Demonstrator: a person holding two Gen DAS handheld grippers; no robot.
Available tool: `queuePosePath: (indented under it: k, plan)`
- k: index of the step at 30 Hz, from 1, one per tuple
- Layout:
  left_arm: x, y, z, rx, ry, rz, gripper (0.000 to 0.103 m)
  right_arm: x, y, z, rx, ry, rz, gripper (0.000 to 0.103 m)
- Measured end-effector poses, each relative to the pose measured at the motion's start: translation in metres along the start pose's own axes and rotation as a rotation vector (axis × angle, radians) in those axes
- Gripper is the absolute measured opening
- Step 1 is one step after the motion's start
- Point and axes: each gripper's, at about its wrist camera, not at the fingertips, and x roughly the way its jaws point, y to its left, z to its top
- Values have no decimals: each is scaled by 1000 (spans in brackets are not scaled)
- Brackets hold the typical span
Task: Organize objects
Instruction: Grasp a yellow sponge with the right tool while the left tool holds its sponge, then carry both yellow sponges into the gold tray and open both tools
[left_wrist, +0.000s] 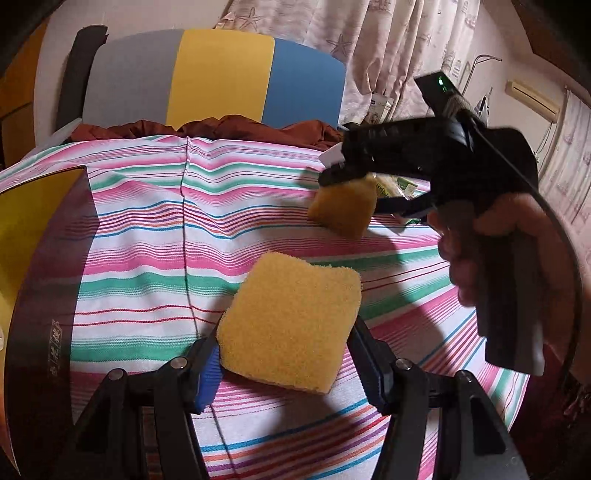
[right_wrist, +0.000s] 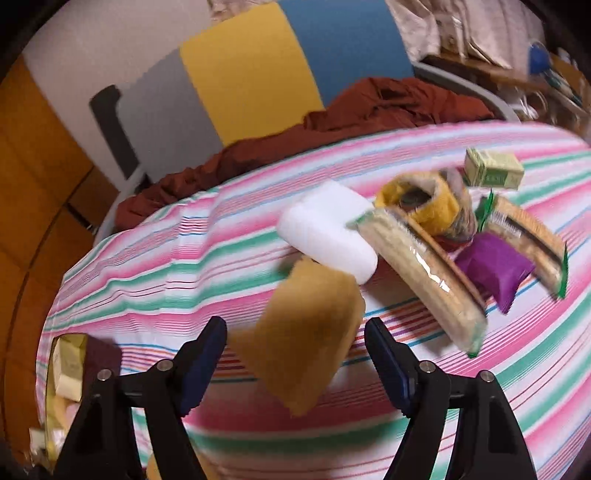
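Note:
A yellow sponge (left_wrist: 290, 325) sits between the fingers of my left gripper (left_wrist: 284, 365), which is shut on it just above the striped cloth. A second yellow sponge (right_wrist: 310, 336) hangs tilted between the wide-apart fingers of my right gripper (right_wrist: 295, 365); neither pad touches it in the blurred right wrist view. In the left wrist view this sponge (left_wrist: 343, 206) shows under the right gripper (left_wrist: 354, 181) at the right. A box (left_wrist: 33, 236) with a yellow inside stands at the left edge.
On the striped tablecloth (right_wrist: 184, 258) lie a white sponge block (right_wrist: 325, 236), two wrapped cracker packs (right_wrist: 424, 280), a purple pouch (right_wrist: 491, 273), a yellow fuzzy ring (right_wrist: 424, 206) and a small green box (right_wrist: 493, 173). A chair with brown fabric (right_wrist: 369, 107) stands behind.

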Motion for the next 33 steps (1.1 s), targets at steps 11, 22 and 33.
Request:
queuePosePath:
  k: [11, 22, 33]
  plan:
    - [-2, 0, -2, -4, -5, -16, 62, -32, -20, -26, -24, 82, 129, 53]
    - [-2, -3, -2, 10, -1, 3, 63, -76, -29, -70, -259, 73, 74, 54]
    - [-44, -22, 2, 38, -53, 47, 63, -75, -25, -73, -241, 50, 132, 54]
